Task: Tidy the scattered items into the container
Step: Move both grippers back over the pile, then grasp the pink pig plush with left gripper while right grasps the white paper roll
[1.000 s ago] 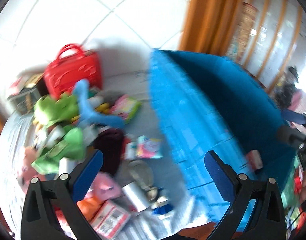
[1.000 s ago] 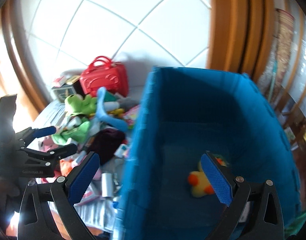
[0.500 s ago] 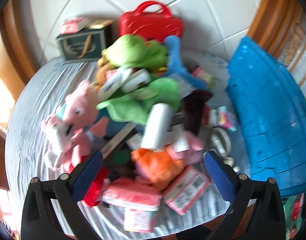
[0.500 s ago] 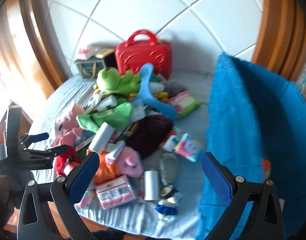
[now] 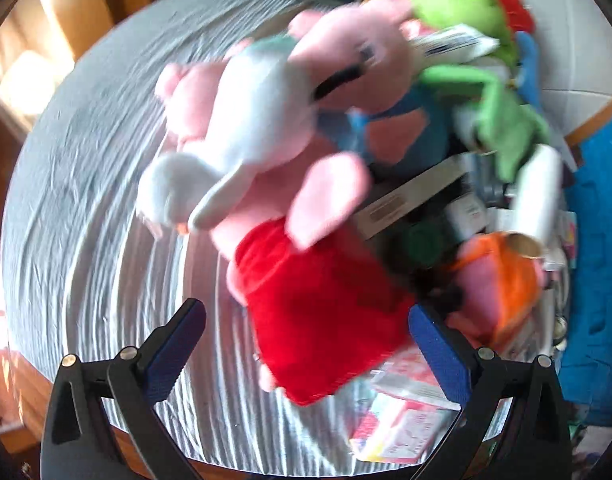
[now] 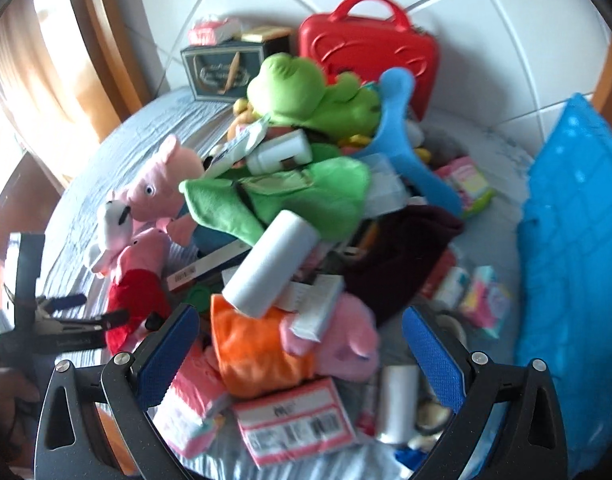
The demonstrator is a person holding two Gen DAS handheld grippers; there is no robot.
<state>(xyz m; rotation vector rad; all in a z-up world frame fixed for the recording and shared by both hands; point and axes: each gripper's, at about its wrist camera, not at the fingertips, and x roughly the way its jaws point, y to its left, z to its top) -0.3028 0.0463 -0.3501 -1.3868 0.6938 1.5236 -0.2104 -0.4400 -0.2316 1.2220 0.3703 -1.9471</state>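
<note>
A heap of toys and packets lies on a grey-covered round table [image 5: 86, 200]. My left gripper [image 5: 306, 332] is open, its blue pads on either side of a pink pig plush in a red dress [image 5: 317, 312]. A white sheep plush [image 5: 246, 120] lies just beyond it. My right gripper [image 6: 300, 332] is open above an orange plush [image 6: 258, 352] and a pink plush [image 6: 345, 340], touching neither. The blue fabric container [image 6: 573, 240] stands at the right. In the right wrist view the left gripper [image 6: 94, 309] sits at the red-dressed pig [image 6: 134, 292].
A red case [image 6: 369, 44] and a dark box [image 6: 222, 68] stand at the back by the tiled wall. A green frog plush [image 6: 298, 88], a blue plastic piece [image 6: 401, 128], a white roll [image 6: 274, 260], a maroon cloth [image 6: 405, 248] and a labelled box [image 6: 294, 420] crowd the pile.
Both grippers have swung left, away from the blue container and over the pile. The left one has moved in close to the red-dressed pig plush. Both stay open.
</note>
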